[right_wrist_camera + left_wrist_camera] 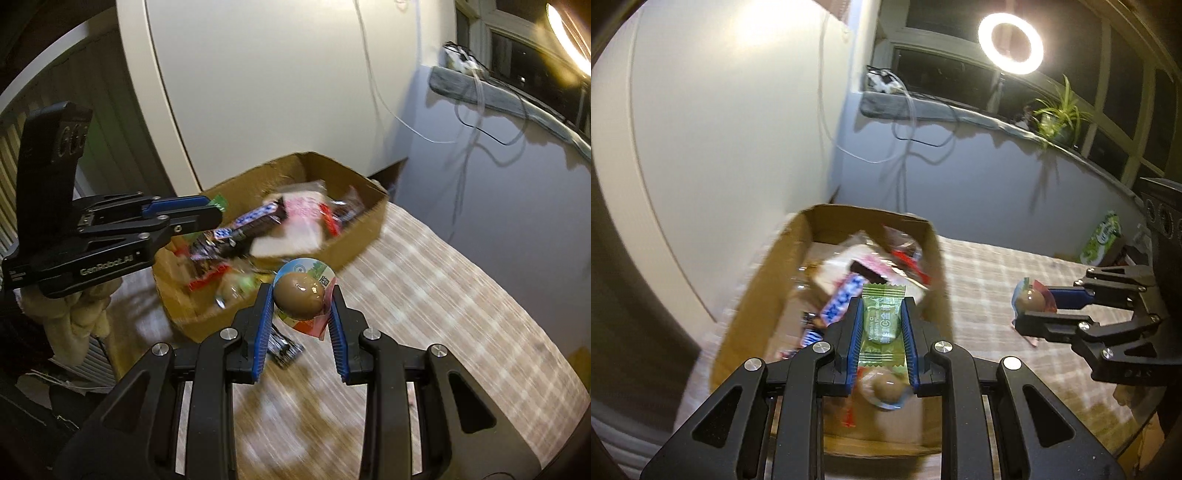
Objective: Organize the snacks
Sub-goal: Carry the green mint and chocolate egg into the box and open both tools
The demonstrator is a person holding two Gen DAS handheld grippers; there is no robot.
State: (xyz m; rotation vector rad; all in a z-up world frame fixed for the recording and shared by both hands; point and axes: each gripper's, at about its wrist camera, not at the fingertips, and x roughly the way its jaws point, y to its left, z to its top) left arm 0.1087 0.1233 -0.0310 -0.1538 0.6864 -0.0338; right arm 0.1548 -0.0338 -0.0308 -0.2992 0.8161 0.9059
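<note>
My left gripper (882, 306) is shut on a green plum candy packet (881, 325) and holds it above the open cardboard box (753, 295). The box holds several snack packets, among them a blue and white bar (840, 299) and a packed brown egg (886, 387). My right gripper (303, 291) is shut on another packed brown egg (300, 295), held over the table just right of the box (364, 236). The left gripper also shows in the right wrist view (218, 208), and the right gripper in the left wrist view (1030, 308).
The table has a checked cloth (982, 288). A green packet (1102, 236) lies at its far right. A dark wrapper (282, 349) lies on the cloth by the box. A beige cloth (79, 314) hangs at the left. Wall and cables stand behind.
</note>
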